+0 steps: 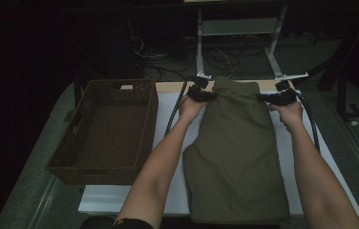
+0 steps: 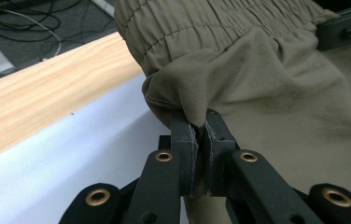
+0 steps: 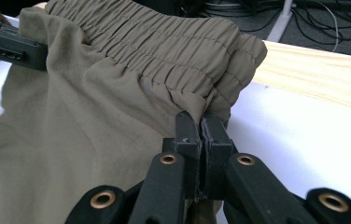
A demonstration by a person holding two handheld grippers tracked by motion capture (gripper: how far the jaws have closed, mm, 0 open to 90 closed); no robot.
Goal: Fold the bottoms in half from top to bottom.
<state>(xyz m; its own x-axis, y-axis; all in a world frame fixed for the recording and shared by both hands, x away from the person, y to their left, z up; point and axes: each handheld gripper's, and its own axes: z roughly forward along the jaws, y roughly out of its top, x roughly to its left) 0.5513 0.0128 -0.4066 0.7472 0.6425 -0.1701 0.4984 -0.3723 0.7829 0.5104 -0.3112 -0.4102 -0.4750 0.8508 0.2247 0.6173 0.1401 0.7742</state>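
Now: left gripper (image 2: pixel 200 128) and right gripper (image 3: pixel 200 126) both clamped on olive shorts (image 1: pixel 237 148) just below waistband; thin pinch, uneven pull could slip fabric free.

No readable text or label, though the lighting is dim.

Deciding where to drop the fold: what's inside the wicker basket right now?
The wicker basket beside the olive shorts shows a bare woven floor. Its near wall hides the strip of floor right behind it. Both grippers, left gripper and right gripper, pinch the shorts' waistband.
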